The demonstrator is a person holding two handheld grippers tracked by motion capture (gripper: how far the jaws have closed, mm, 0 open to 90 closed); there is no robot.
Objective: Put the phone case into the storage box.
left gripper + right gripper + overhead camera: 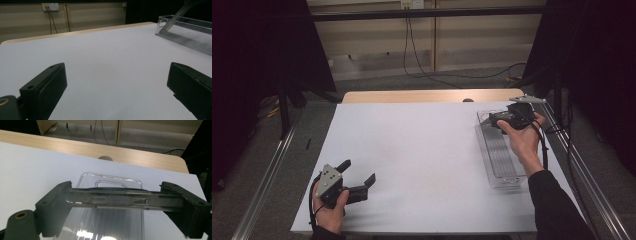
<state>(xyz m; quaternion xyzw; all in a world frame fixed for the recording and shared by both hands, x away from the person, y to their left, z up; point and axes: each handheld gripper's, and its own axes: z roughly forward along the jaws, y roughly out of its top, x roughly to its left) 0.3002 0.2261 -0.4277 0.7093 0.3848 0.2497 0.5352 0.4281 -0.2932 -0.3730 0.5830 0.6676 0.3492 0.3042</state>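
White table [422,150], right side of frame: right gripper [502,120] clamps a clear lid [120,199] over the clear tray [499,160]. Left gripper [359,182] sits open, lower left. Next, I'd guess, lower the lid squarely.

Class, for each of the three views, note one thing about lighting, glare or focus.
High view: dim, dark corners. Left gripper view: left claw jaws blurred up close, white table evenly lit. Right gripper view: bright glare on clear tray; clear phone case edge sharp.

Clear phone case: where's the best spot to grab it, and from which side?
Probably by its two opposite rims, with the jaws closing in from outside, as the right gripper does now. The clear phone case is thin, flat and hollow, so the stiff rims give firm faces to press. It hangs tilted over the clear tray.
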